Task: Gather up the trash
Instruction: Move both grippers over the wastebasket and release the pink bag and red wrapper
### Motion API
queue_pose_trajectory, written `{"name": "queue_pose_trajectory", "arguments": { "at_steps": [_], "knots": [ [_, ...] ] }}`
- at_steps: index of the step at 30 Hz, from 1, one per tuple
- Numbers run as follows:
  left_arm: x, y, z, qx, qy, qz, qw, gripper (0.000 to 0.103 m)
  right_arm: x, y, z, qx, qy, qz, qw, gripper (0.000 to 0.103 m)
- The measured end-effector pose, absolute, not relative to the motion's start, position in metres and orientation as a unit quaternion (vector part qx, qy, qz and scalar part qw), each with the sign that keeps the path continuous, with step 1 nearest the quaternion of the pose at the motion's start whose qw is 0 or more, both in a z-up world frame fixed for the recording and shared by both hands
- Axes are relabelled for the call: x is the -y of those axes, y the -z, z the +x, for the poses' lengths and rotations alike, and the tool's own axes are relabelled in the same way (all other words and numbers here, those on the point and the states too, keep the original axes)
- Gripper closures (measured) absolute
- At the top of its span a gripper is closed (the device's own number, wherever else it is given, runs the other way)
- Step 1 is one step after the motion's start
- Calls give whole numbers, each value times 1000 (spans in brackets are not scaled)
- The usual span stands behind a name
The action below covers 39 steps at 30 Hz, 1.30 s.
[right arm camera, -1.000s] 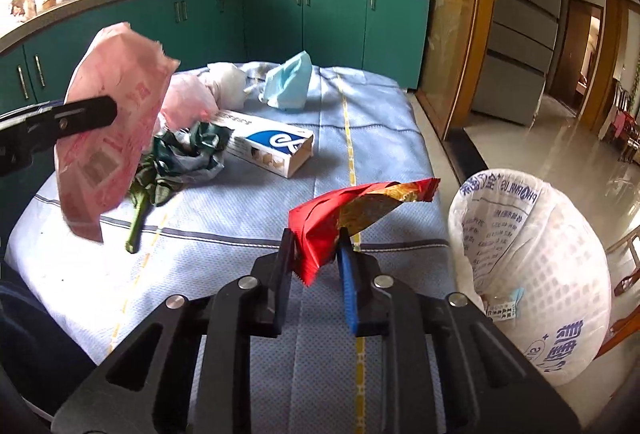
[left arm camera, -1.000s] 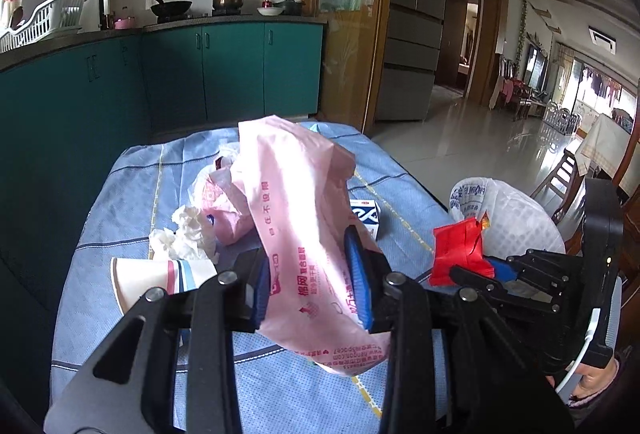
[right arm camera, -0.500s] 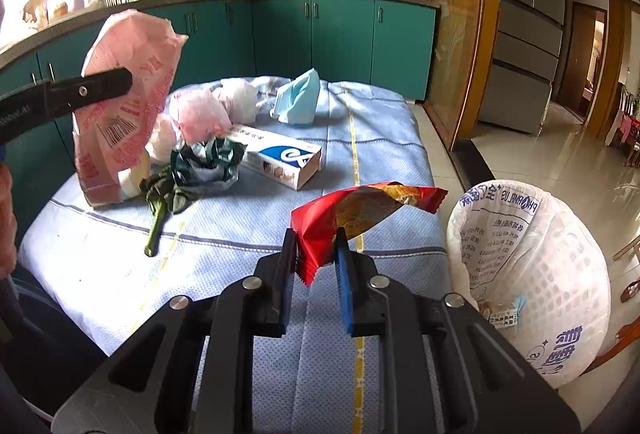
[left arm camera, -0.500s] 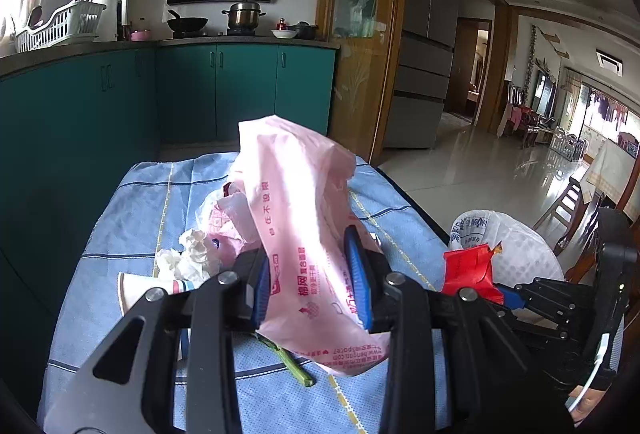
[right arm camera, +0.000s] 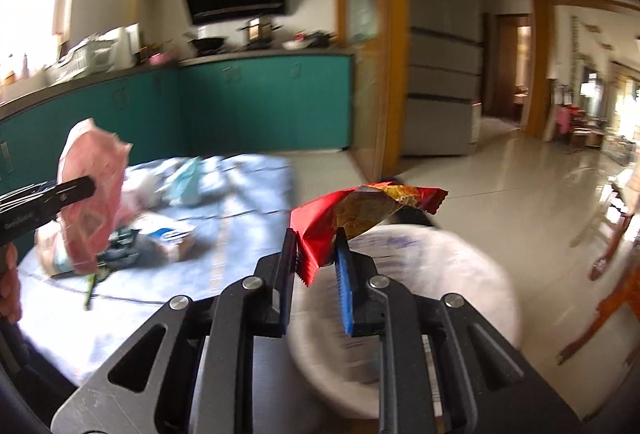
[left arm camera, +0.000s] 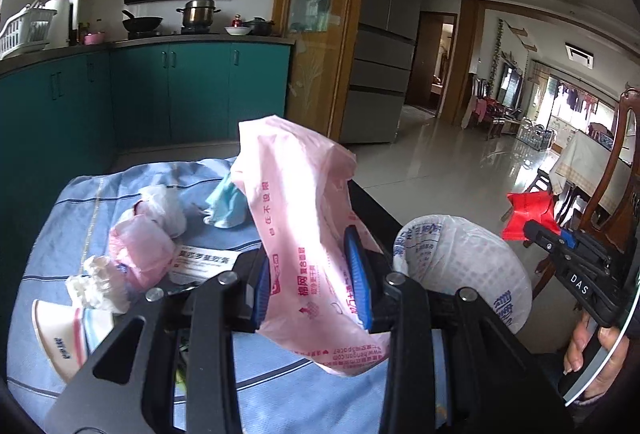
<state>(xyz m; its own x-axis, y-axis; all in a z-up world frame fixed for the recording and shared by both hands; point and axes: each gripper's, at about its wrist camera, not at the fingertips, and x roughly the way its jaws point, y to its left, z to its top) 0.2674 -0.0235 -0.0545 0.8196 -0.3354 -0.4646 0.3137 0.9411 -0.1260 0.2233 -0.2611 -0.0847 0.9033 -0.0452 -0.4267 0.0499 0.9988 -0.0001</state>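
My left gripper (left arm camera: pixel 314 270) is shut on a pink plastic wrapper (left arm camera: pixel 304 218) and holds it above the table's near edge; the wrapper also shows in the right wrist view (right arm camera: pixel 90 194). My right gripper (right arm camera: pixel 316 266) is shut on a red snack wrapper (right arm camera: pixel 348 214) and holds it over the open white trash bag (right arm camera: pixel 440 274). In the left wrist view the red wrapper (left arm camera: pixel 528 214) hangs to the right of the bag (left arm camera: pixel 460 262). The right wrist view is blurred.
The blue tablecloth (left arm camera: pixel 80 202) carries a white box (left arm camera: pixel 204 262), a paper cup (left arm camera: pixel 60 334), a small pink bag (left arm camera: pixel 140 250), crumpled tissue (left arm camera: pixel 96 286) and a blue mask (left arm camera: pixel 224 206). Teal cabinets (left arm camera: pixel 180 90) stand behind. A wooden chair (left arm camera: pixel 616 170) stands at the right.
My right gripper has swung right with the red wrapper, from over the table to over the trash bag. My left gripper has turned right and risen a little with the pink wrapper.
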Motion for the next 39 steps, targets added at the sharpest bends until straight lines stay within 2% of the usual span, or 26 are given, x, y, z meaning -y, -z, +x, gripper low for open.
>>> {"name": "queue_pose_trajectory", "arguments": {
  "at_steps": [9, 11, 12, 13, 15, 22, 30, 32, 34, 35, 39],
  "knots": [
    [165, 67, 313, -284, 320, 27, 903, 68, 326, 103, 209, -232, 96, 39, 967, 83],
    [191, 77, 319, -291, 337, 37, 895, 64, 330, 109, 206, -236, 101, 41, 966, 83],
    [200, 82, 321, -293, 338, 41, 894, 58, 331, 111, 204, -237, 102, 42, 965, 83],
    [209, 89, 324, -294, 336, 44, 894, 43, 333, 113, 204, -240, 102, 46, 964, 83],
    [217, 97, 324, -294, 332, 38, 895, 30, 334, 116, 203, -242, 102, 48, 964, 83],
    [197, 85, 300, -255, 268, 90, 925, 24, 329, 118, 204, -244, 94, 49, 964, 83],
    [163, 69, 284, -238, 223, 93, 941, 22, 319, 123, 221, -263, 91, 43, 959, 83],
    [153, 65, 279, -234, 216, 95, 943, 22, 318, 127, 229, -276, 104, 45, 955, 81],
    [145, 63, 278, -232, 209, 96, 945, 21, 319, 131, 235, -287, 105, 63, 950, 67],
    [138, 62, 274, -230, 207, 95, 946, 21, 319, 132, 236, -289, 103, 73, 949, 64],
    [119, 56, 271, -227, 194, 90, 950, 21, 311, 128, 238, -289, 94, 75, 950, 63]
  ]
}}
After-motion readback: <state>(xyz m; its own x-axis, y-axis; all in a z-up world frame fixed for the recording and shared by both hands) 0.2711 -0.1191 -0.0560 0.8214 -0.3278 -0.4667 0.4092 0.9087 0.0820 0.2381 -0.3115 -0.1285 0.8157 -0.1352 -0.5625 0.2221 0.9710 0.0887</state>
